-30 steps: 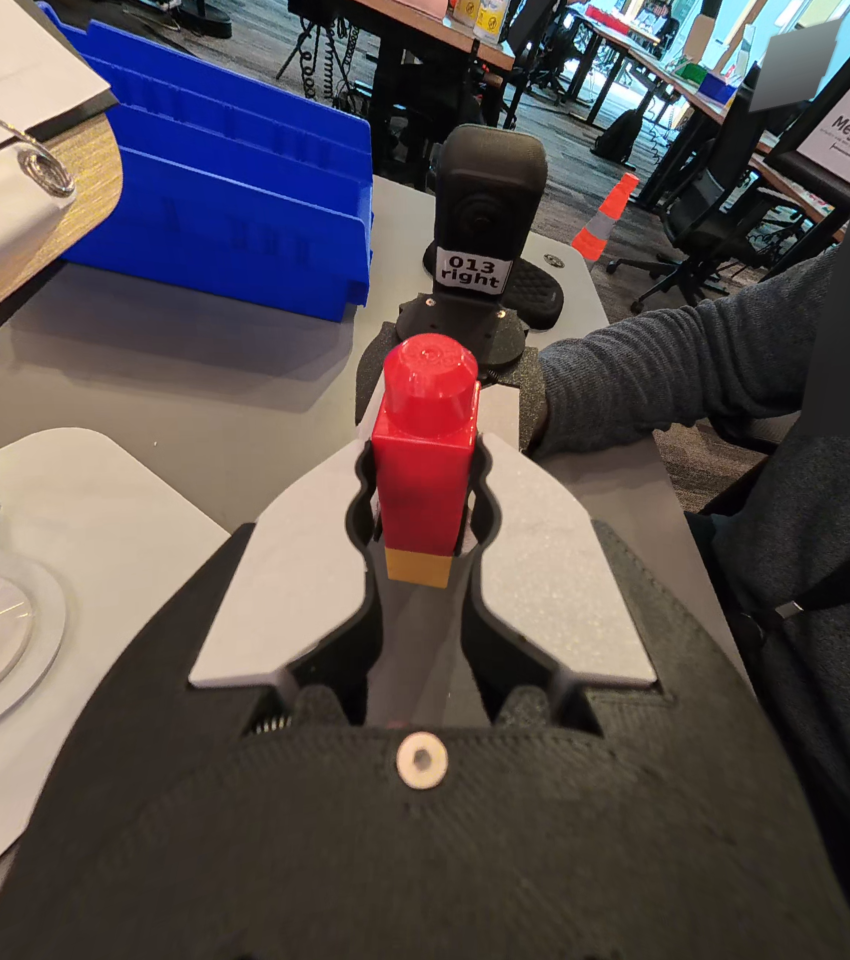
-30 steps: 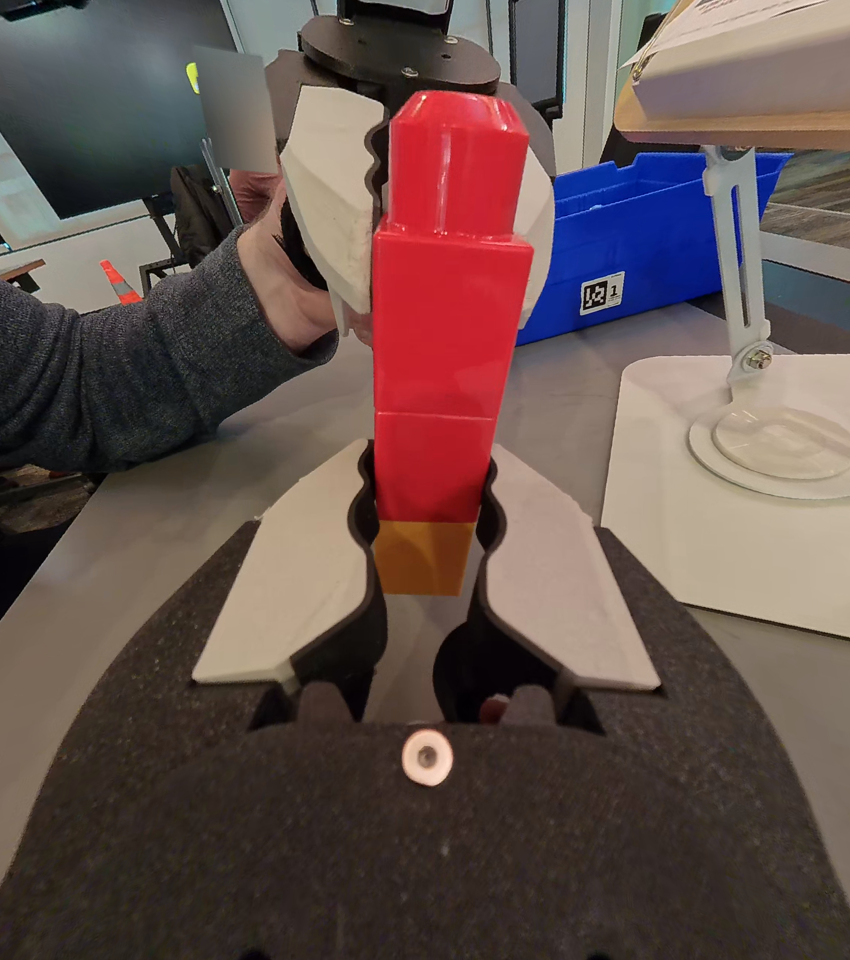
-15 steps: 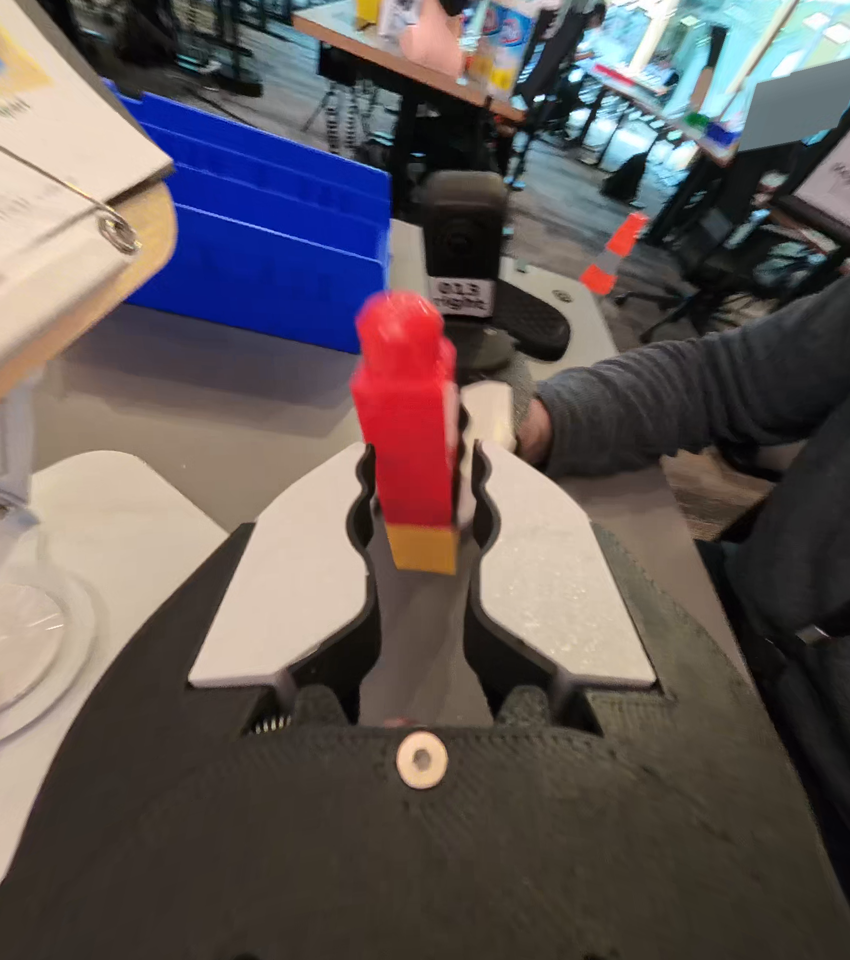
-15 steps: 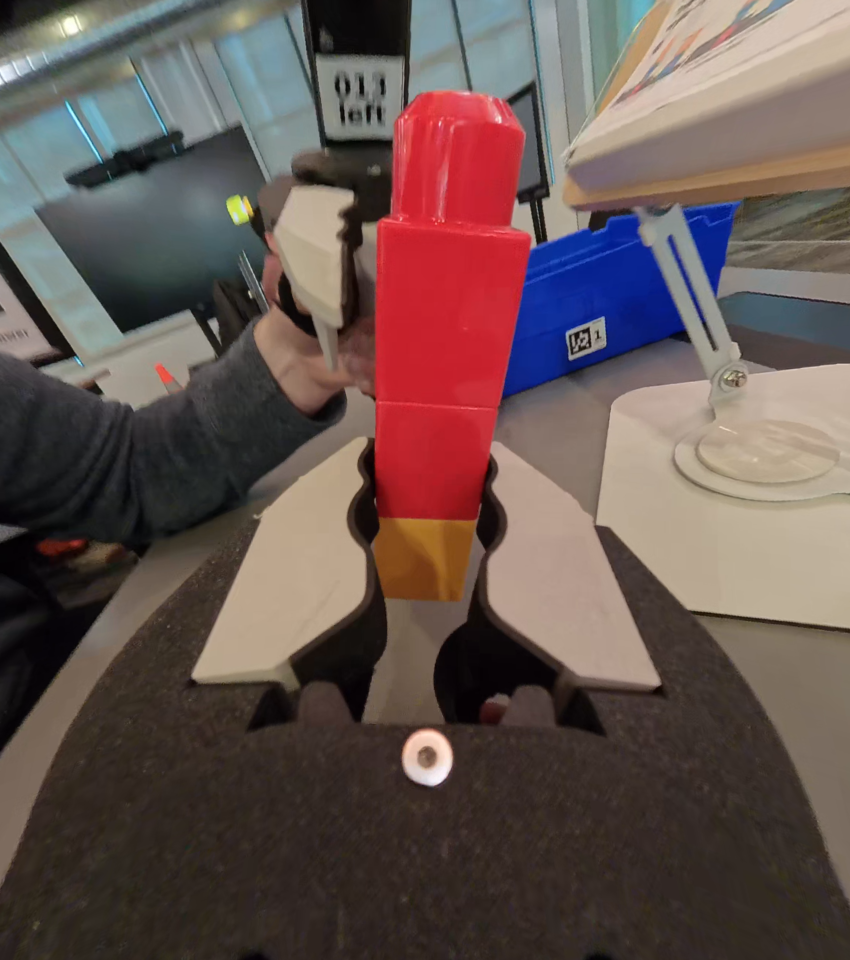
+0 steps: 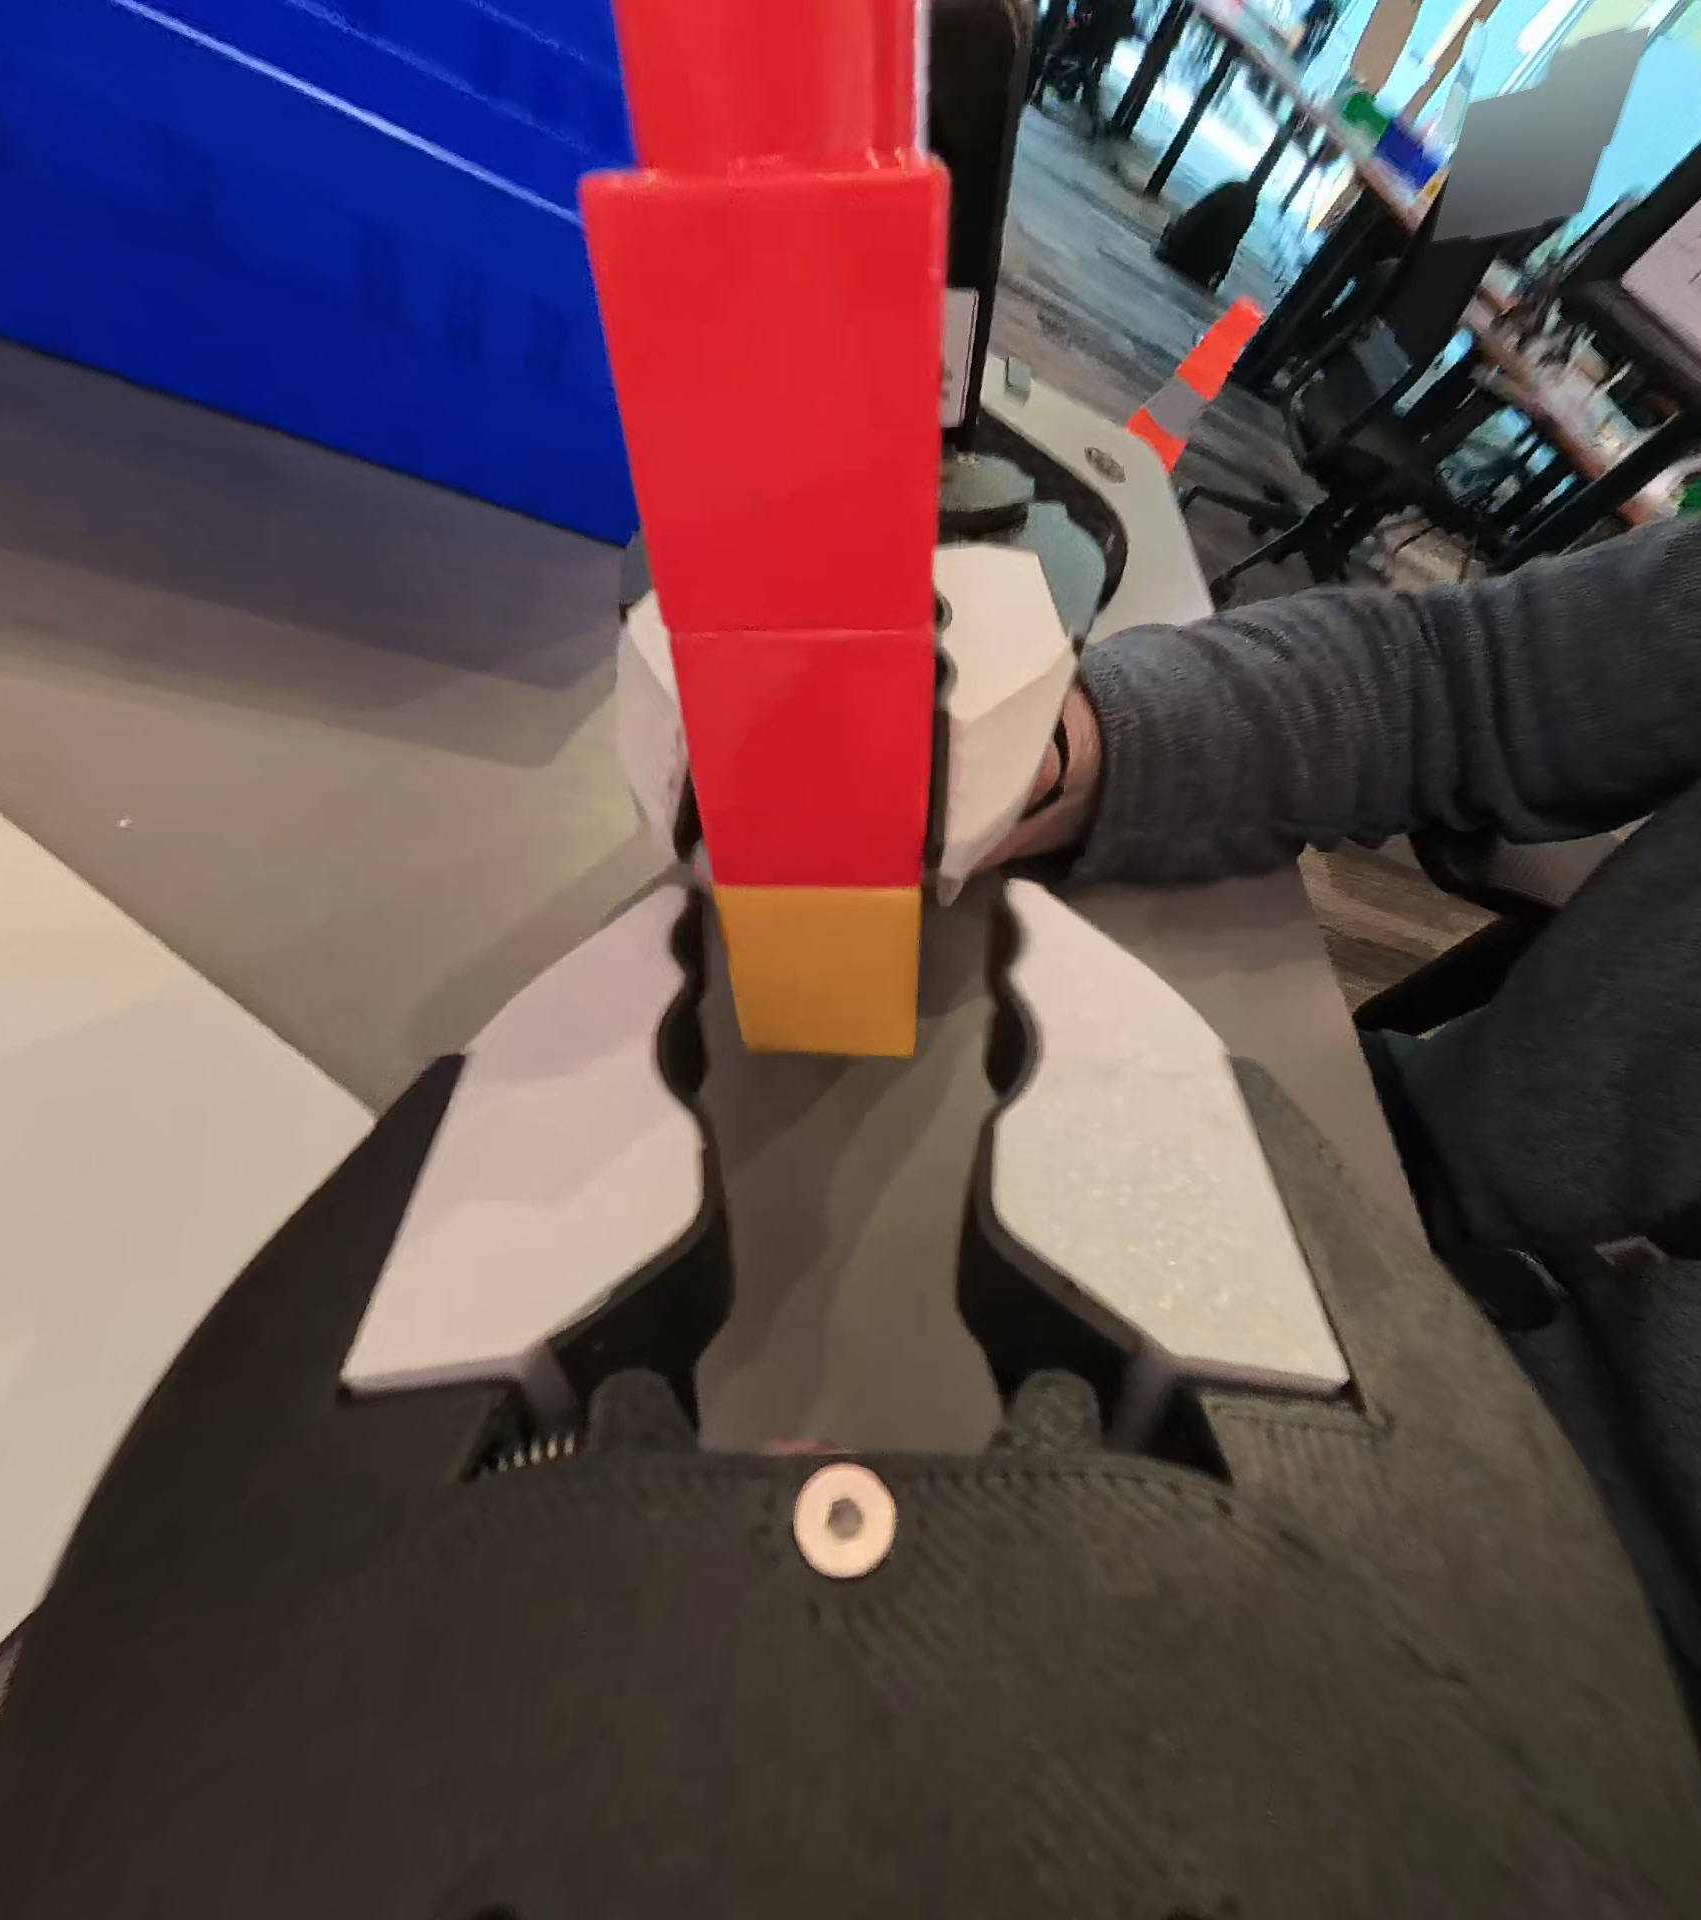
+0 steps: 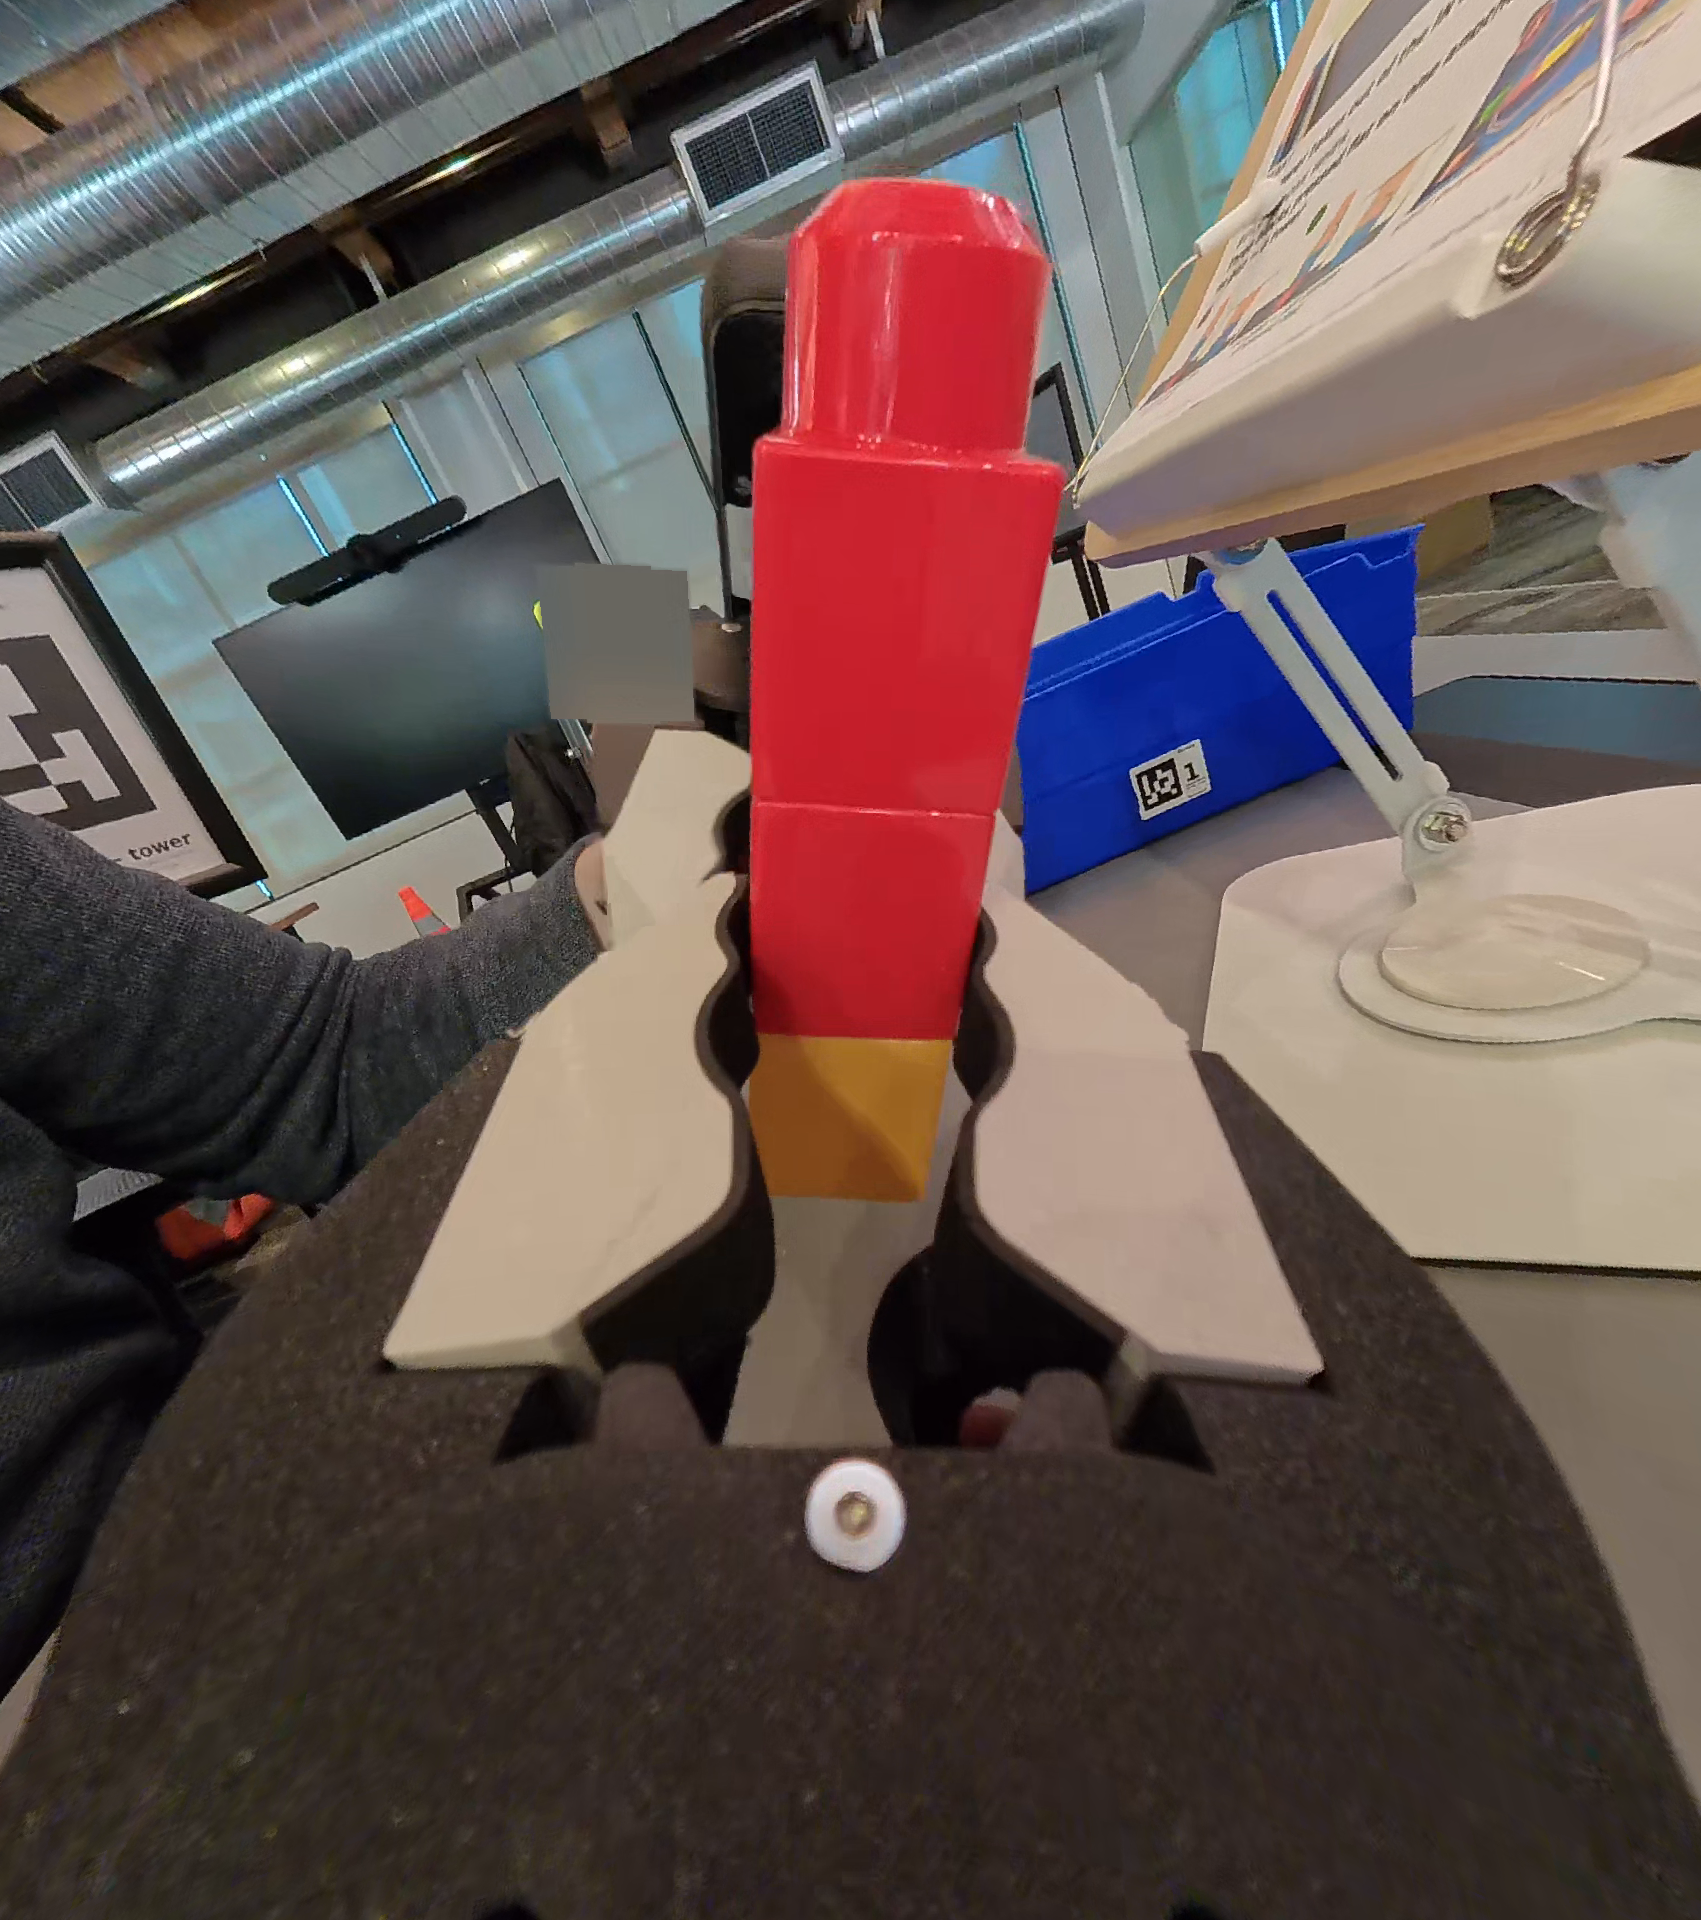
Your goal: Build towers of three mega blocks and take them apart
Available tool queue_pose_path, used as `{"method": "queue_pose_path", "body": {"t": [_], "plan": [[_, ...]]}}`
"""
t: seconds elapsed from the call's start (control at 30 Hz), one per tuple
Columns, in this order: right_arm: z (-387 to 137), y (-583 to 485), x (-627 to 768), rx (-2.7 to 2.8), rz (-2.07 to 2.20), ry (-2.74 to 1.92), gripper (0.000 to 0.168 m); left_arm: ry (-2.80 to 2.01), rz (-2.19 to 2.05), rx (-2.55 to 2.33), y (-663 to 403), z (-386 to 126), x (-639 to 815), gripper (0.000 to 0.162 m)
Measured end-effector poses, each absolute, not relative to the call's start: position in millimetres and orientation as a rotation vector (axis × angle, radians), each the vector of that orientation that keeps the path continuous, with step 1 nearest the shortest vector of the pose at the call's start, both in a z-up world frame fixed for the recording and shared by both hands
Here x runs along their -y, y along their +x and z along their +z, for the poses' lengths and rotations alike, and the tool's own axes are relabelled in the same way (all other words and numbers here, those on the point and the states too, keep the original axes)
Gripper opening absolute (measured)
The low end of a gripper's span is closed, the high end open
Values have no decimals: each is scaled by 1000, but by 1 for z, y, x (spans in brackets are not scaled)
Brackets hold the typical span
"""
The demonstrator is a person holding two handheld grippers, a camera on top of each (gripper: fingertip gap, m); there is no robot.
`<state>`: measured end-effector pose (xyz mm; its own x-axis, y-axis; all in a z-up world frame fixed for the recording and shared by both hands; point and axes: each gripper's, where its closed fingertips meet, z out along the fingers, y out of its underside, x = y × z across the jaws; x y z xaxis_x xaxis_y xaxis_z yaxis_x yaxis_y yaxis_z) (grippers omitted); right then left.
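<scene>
**Tower held by the right, left standing open at the base**

Your right hand-held gripper is clenched on the lower red block of the tower, which stands upright between its fingers, lifted off the grey tabletop. The upper red block sits on top and the yellow block hangs at the bottom, below the grip. Your left hand-held gripper is released, its fingers spread either side of the yellow block without touching it.

If the tower is coming apart now, close the left squarely on the yellow block, flat faces against the pads, before you pull. Keep the right firm on the red one and draw the two straight apart along the tower's axis; a twist or a sideways pull could jam the stud or pop the upper red block off too.

In the left wrist view the tower's top runs out of frame, and the picture is blurred with motion. The joints between the blocks cannot be judged for tightness. The blue bin lies far behind the tower; its contents are hidden.
</scene>
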<state>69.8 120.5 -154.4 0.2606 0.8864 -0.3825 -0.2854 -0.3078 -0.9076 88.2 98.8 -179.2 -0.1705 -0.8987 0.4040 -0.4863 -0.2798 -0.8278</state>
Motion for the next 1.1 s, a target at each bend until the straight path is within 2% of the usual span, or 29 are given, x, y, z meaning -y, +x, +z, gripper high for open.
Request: {"method": "queue_pose_path", "body": {"t": [0.07, 0.1, 0.43, 1.1], "plan": [[-154, 68, -119, 621, 1320, -1405, 35, -1716, -1476, -1549, 90, -179, -100, 37], [-155, 67, -119, 621, 1318, -1410, 35, -1716, -1488, -1545, 89, -180, -101, 36], [-142, 91, -126, 535, 1373, -1340, 40, -1784, -1485, -1571, 86, -186, -99, 36], [-137, 96, -124, 575, 1295, -1341, 37, -1786, -1368, -1639, 88, -195, -96, 35]]}}
